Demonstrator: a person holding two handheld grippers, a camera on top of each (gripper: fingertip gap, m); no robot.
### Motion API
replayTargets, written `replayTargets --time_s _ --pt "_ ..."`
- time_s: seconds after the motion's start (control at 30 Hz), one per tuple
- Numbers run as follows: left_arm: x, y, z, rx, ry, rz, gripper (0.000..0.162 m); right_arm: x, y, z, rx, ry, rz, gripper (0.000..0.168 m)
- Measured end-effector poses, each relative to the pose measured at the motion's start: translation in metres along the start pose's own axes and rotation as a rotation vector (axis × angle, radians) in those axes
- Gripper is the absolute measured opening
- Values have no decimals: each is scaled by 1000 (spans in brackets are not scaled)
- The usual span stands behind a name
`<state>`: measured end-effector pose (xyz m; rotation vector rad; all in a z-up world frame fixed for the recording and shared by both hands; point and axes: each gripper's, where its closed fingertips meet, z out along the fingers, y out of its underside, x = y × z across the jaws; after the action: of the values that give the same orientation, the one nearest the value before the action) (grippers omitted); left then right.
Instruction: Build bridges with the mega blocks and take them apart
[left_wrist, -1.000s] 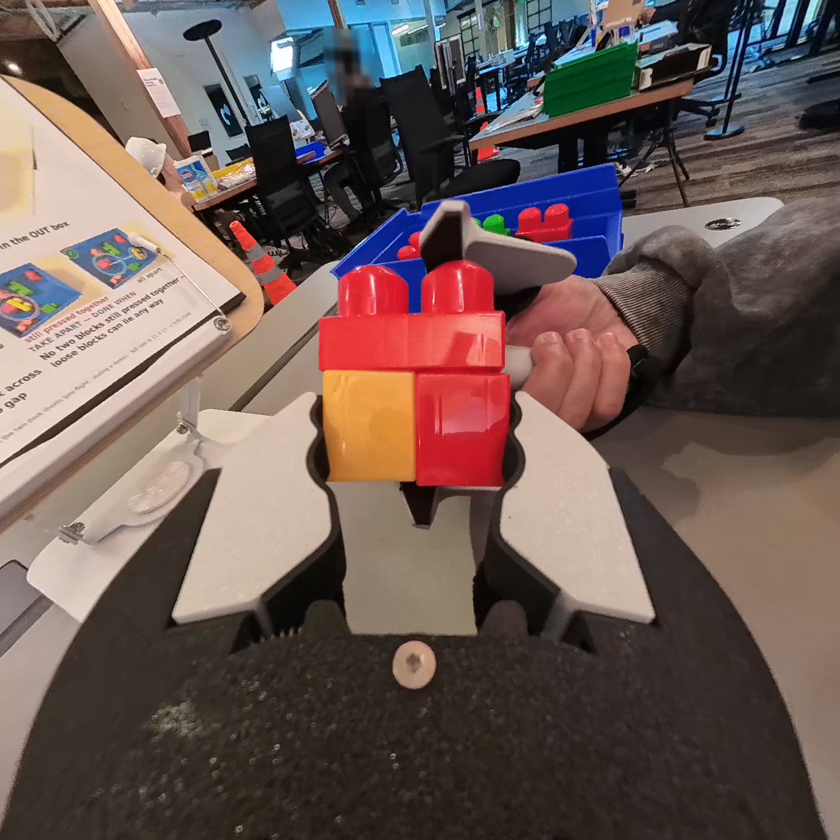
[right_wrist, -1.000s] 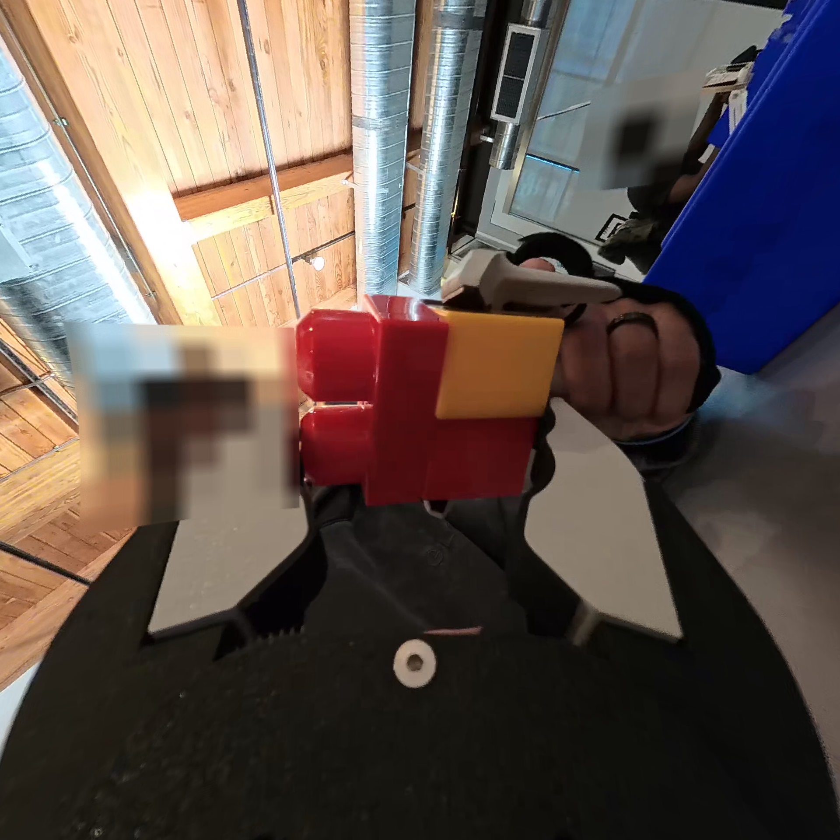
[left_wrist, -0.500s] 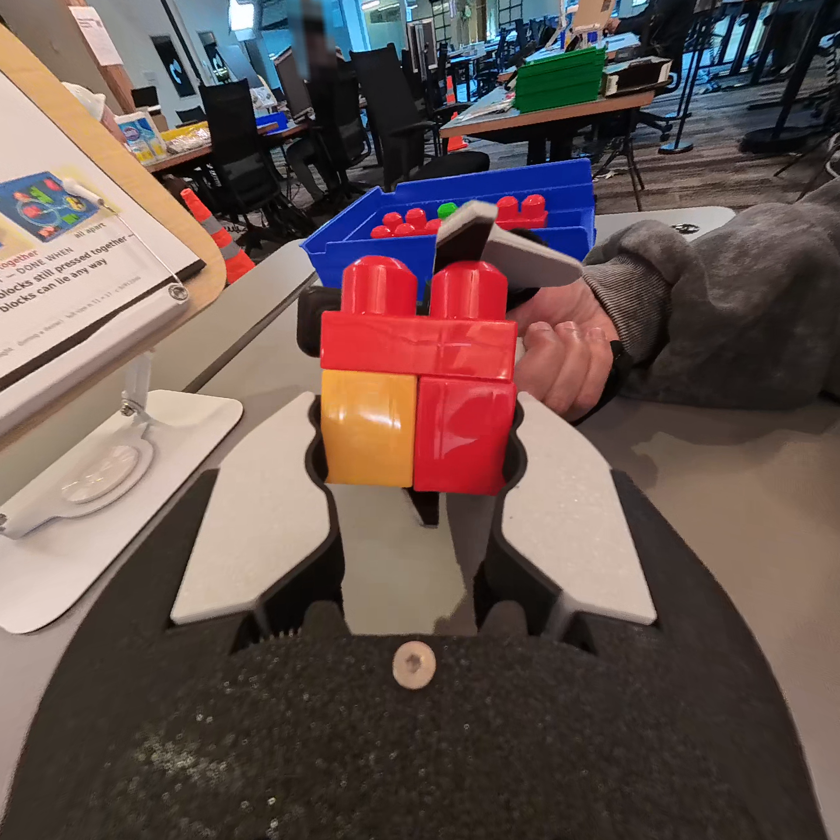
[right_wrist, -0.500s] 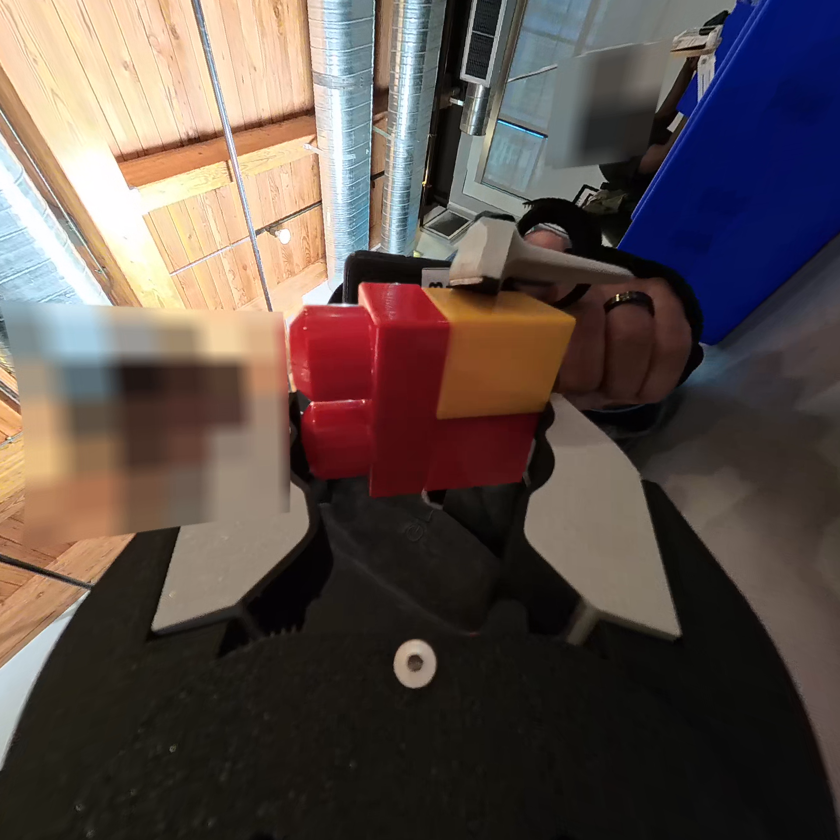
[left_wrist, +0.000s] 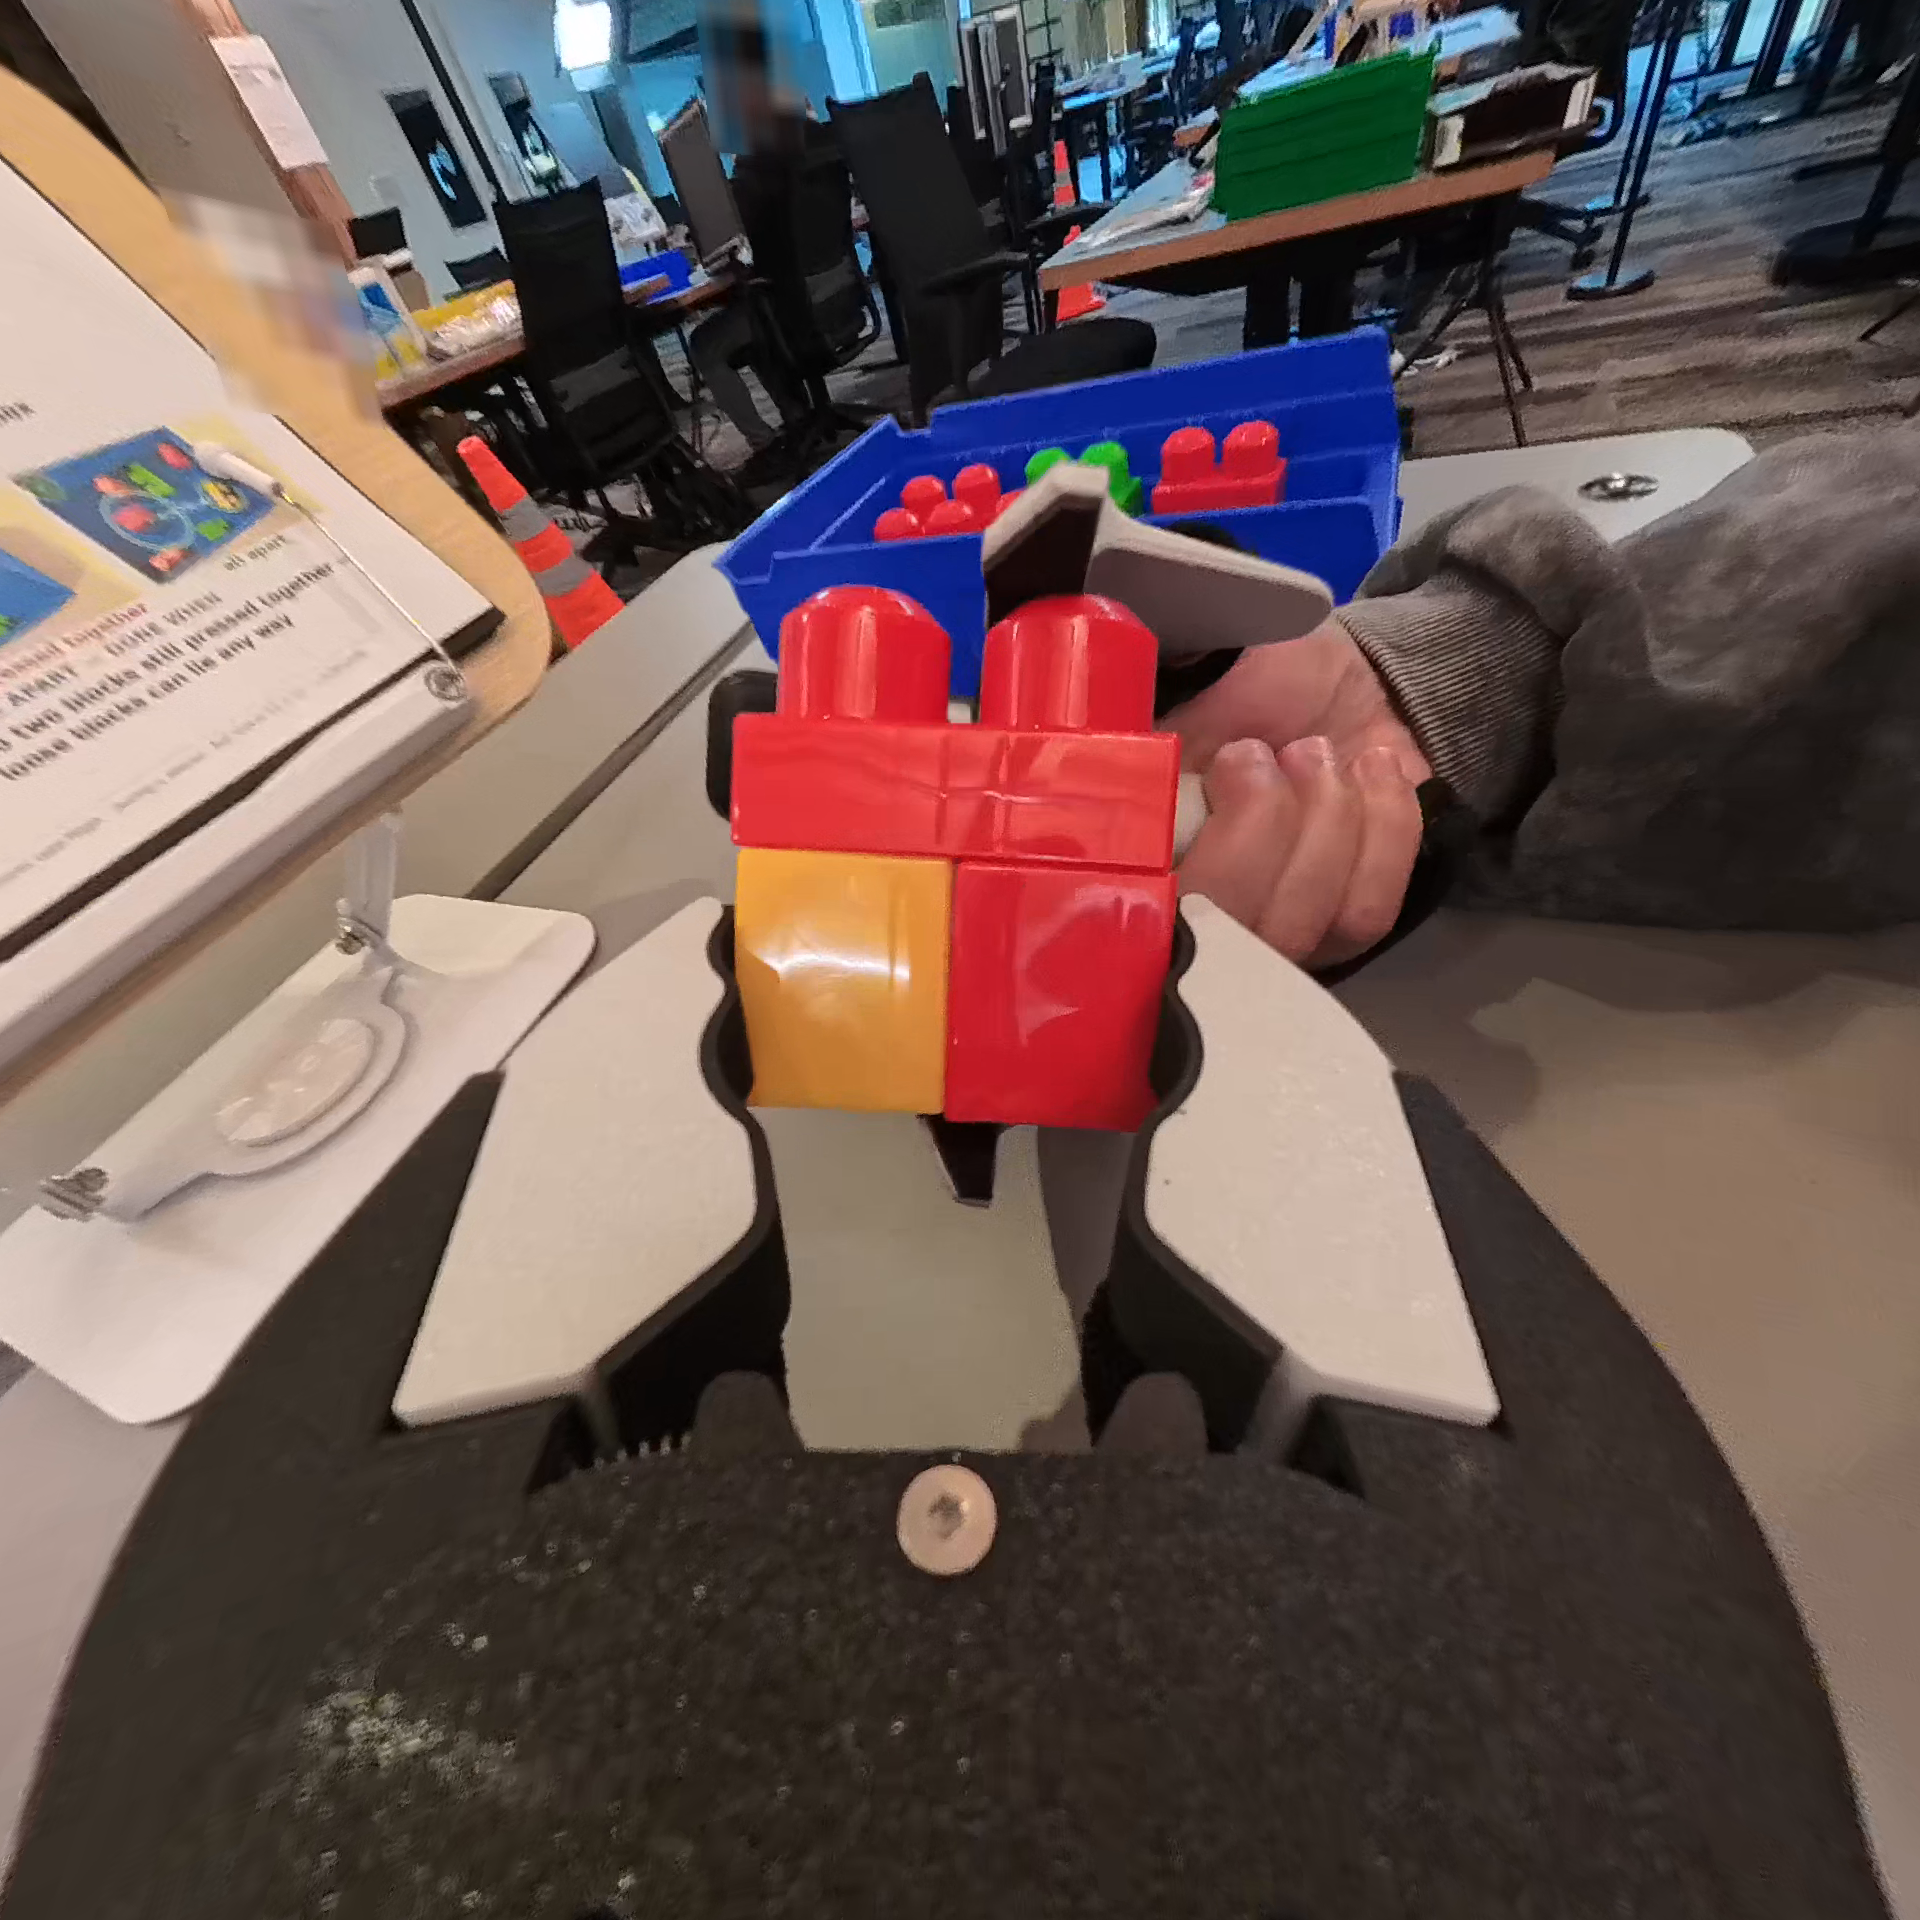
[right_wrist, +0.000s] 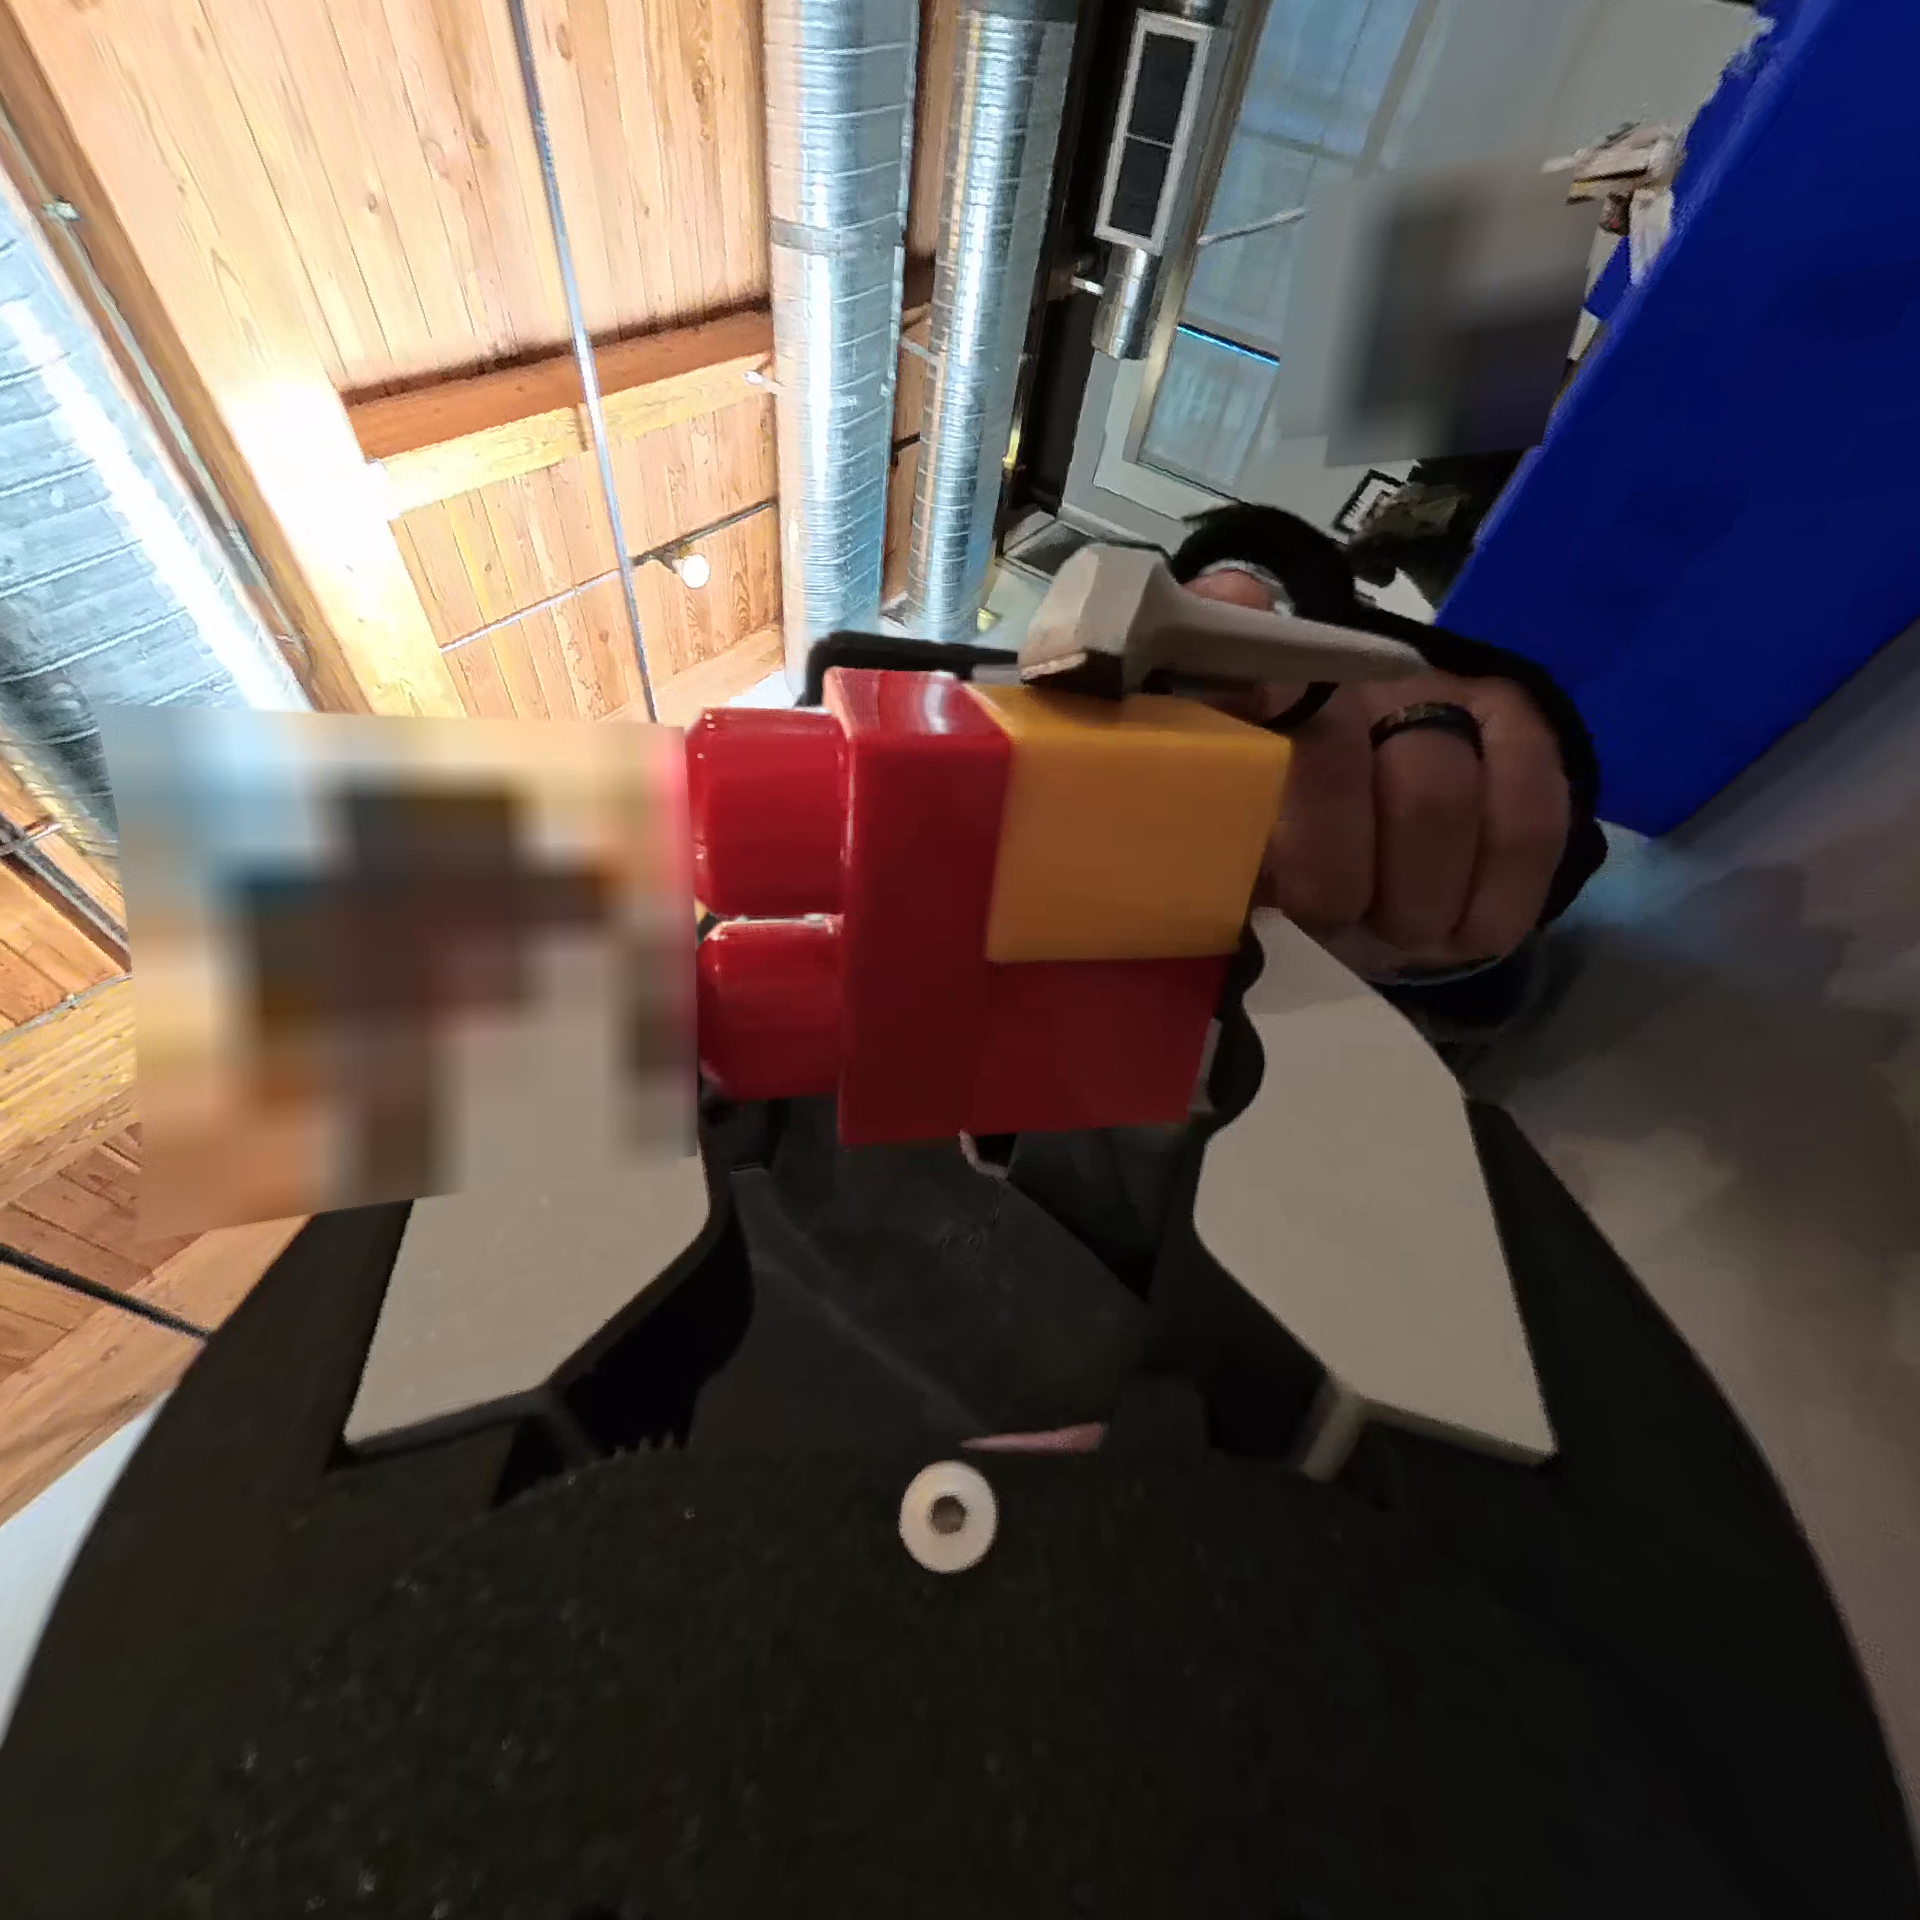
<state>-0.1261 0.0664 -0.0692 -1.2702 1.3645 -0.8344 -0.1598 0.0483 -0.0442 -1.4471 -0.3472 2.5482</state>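
A small bridge is held in the air above the grey table (left_wrist: 1662, 1195): a red two-stud block (left_wrist: 951, 795) sits on a yellow block (left_wrist: 836, 982) and a red block (left_wrist: 1055, 992). My left gripper (left_wrist: 951, 997) is shut on the two lower blocks, one finger on each side. In the right wrist view the bridge (right_wrist: 914, 914) lies sideways with its studs to the left. My right gripper (right_wrist: 966, 1039) is shut on it from stud tops to underside. Its left finger is hidden by a blurred patch. Its upper finger (left_wrist: 1184, 597) shows over the studs.
A blue bin (left_wrist: 1299, 410) with loose red blocks (left_wrist: 1221, 468) and a green block (left_wrist: 1101, 462) stands behind the bridge. An instruction board (left_wrist: 208, 623) on a white base (left_wrist: 312, 1091) stands at the left. A grey-sleeved arm (left_wrist: 1662, 707) lies across the right.
Both grippers keep their hold on the bridge. The held bridge and the views have shifted slightly; the board now sits a little farther left than 1 s ago.
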Motion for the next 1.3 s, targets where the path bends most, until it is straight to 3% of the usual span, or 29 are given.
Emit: replayTargets --time_s 0.07,0.23,0.33,0.8,1.03,1.17,1.3 --pt "4 -8 -2 35 15 -9 75 -10 -9 -3 59 -54 -13 109" --pt "8 -2 2 16 42 -11 75 -8 -10 -5 59 -32 -9 110" --pt "13 1 5 10 63 -12 75 -1 -12 -6 69 -13 0 94" --pt "11 10 8 -23 44 -13 75 6 -15 -10 80 -12 27 94" --pt "-6 18 7 -68 -84 58 75 3 -24 -14 73 236 -167 100" --pt "-26 33 4 -148 -196 99 74 16 -31 -40 12 669 -418 97" --pt "-38 53 9 -267 -251 70 75 8 -45 -52 45 877 -516 91"
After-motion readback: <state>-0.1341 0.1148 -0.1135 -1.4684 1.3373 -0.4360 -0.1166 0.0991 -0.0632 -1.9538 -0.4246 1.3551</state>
